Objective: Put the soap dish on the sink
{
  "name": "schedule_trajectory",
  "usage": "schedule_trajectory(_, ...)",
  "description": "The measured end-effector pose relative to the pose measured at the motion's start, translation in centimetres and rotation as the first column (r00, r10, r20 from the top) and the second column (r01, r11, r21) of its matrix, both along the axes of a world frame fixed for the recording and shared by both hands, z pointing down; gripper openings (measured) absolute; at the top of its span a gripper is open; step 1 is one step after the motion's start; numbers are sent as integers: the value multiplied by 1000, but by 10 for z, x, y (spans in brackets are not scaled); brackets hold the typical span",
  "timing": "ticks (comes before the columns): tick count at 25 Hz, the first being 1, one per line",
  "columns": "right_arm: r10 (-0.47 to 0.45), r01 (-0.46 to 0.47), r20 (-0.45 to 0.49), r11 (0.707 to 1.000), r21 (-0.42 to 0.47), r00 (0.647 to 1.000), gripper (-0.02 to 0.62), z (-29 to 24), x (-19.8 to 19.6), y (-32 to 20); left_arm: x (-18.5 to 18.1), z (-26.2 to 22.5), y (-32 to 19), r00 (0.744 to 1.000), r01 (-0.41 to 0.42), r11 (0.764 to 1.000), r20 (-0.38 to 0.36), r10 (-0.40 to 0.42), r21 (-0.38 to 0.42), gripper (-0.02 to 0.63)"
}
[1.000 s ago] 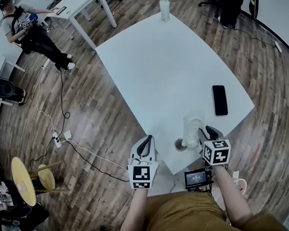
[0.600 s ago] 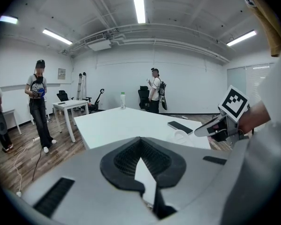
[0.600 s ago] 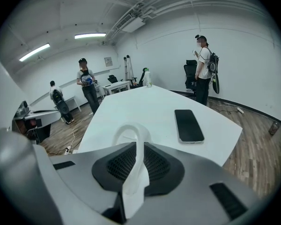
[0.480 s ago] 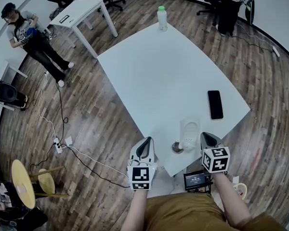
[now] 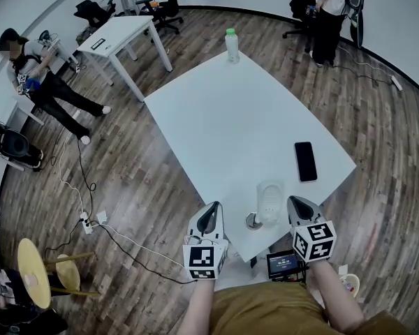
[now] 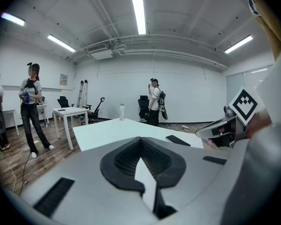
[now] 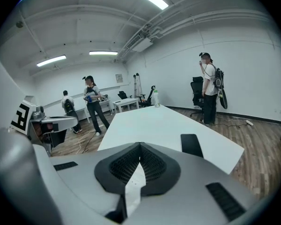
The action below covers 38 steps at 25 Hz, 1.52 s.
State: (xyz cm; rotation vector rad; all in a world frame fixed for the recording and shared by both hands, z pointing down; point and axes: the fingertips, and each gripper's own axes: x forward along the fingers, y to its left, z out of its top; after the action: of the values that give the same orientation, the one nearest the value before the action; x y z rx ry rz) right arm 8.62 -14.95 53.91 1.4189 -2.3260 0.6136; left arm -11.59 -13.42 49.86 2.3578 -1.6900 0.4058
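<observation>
Head view: white bench [image 5: 251,117] on a wood floor. The soap dish [image 5: 270,199], white with rounded corners, lies flat near the bench's near edge. A small round metal piece [image 5: 253,220] sits just beside the dish, on its near-left side. A black phone [image 5: 305,161] lies to the dish's far right, apart from it. A green-capped bottle [image 5: 230,45] stands upright at the far end. The left tongs [image 5: 209,211] hang off the bench's near edge, left of the dish. The right tongs [image 5: 297,204] sit just right of the dish, not touching it. A small lit screen [image 5: 287,260] shows below the bench edge.

Left gripper view: left tongs [image 6: 140,156] have jaws drawn together, nothing between them. Bench top [image 6: 112,128] ahead, with bottle [image 6: 122,111] at the far end and phone [image 6: 178,140] to the right. Dish out of this view.

Right gripper view: right tongs [image 7: 139,159] likewise closed and empty. Phone [image 7: 193,146] lies ahead right, bottle [image 7: 156,99] far off. Dish not seen here.
</observation>
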Motion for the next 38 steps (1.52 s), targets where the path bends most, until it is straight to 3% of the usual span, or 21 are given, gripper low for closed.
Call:
schedule_trajectory(5, -12, 10, 21, 997, 80, 1000, 9, -30, 2, 4, 11, -35, 1, 999, -6, 997, -34, 9, 76, 8)
schedule_trajectory(8, 6, -23, 114, 988, 151, 993, 9, -62, 5, 7, 16, -56, 0, 999, -13, 992, -29, 16, 124, 8)
schedule_trajectory(15, -12, -44, 161, 938, 343, 987, 9, -138, 7, 3, 12, -101, -2, 1000, -2, 977, -19, 6, 215, 8)
schedule_trajectory(19, -6, -69, 180, 910, 409, 984, 9, -161, 14, 3, 11, -125, 0, 998, 21, 962, -57, -6, 271, 8)
schedule_trajectory(28, -17, -40, 134, 910, 413, 991, 8, -162, 14, 1, 8, -142, -4, 999, 40, 951, -38, -30, 306, 8)
schedule_trajectory(38, -28, -31, 133, 907, 420, 991, 8, -165, 2, -1, -5, -138, -5, 998, 57, 955, -34, -49, 293, 8)
